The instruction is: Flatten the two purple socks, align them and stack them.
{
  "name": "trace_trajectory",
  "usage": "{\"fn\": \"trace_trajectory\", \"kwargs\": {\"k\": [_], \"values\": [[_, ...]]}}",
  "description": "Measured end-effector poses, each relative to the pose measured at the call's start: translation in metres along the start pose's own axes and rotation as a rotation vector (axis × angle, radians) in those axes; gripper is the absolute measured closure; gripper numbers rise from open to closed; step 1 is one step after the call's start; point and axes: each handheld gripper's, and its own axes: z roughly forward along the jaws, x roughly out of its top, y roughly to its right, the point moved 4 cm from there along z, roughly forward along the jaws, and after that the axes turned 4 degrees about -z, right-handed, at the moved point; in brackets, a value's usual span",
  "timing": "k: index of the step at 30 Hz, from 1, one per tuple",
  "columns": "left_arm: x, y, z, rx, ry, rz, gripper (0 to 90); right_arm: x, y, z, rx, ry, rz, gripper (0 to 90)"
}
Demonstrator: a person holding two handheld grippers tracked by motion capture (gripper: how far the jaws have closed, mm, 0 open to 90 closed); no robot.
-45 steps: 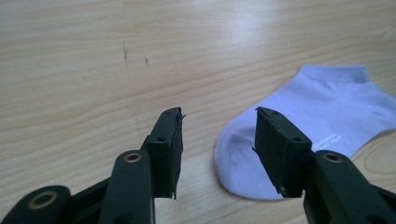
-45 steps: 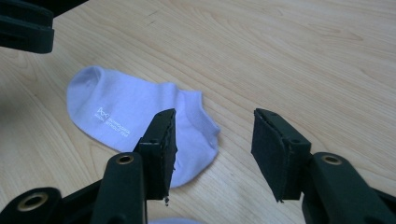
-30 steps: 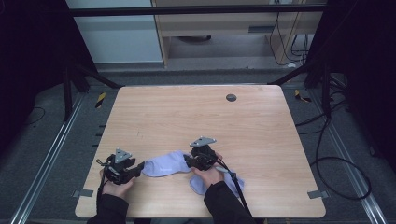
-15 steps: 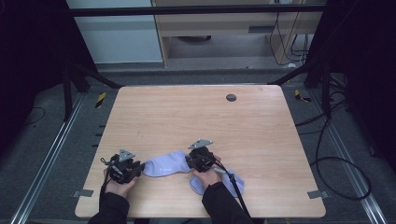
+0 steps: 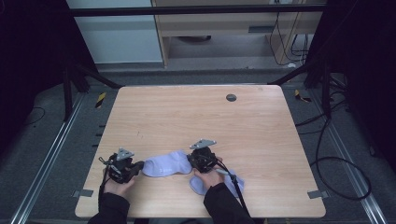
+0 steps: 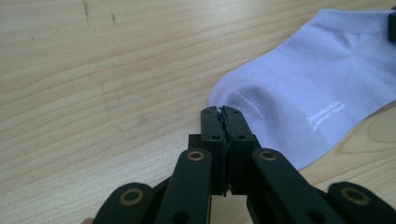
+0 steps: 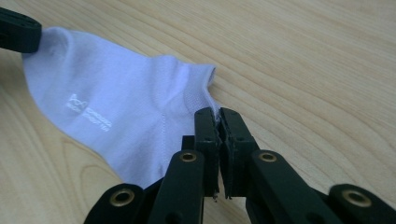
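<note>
sock: a pale lilac sock [image 5: 164,165] lies flat on the near part of the table [image 5: 196,116], stretched left to right between the two grippers; printed lettering shows on its side.
why held so: each end is pinched, I judge, so the sock can be pulled straight or lifted level without sagging.
left gripper: the left gripper [image 6: 221,112] has just been closing and now clamps the sock's rounded left end, a fold of cloth caught at the tips.
right gripper: the right gripper [image 7: 217,113] has just been closing too and now bites the sock's right edge by its opening.
second sock: another sock [image 5: 219,183] lies nearer the table's edge on the right, partly under the right forearm, ungripped.
hands: both forearms come in from the near edge; the grippers lie low and almost level, tips pointing inward toward each other.
</note>
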Motion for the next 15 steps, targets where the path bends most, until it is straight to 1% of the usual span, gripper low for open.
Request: {"fn": "trace_trajectory", "kwargs": {"k": [2,3,8,11,15], "values": [[0.002,0.001,-0.005,-0.006,0.015,0.002,87.8,0.002,0.000,-0.005,0.008,0.015,-0.006,87.0],[0.004,0.002,-0.007,-0.011,0.025,-0.003,87.9,0.003,-0.001,-0.008,0.012,0.019,-0.003,87.0],[0.010,0.008,-0.017,-0.027,0.051,0.000,88.0,0.009,-0.001,-0.022,0.028,0.041,-0.016,87.0],[0.013,0.015,-0.021,-0.037,0.064,0.004,88.0,0.011,0.000,-0.030,0.030,0.050,-0.021,87.0],[0.017,0.024,-0.026,-0.049,0.077,0.025,88.0,0.012,0.002,-0.043,0.030,0.052,-0.029,87.0]]}}
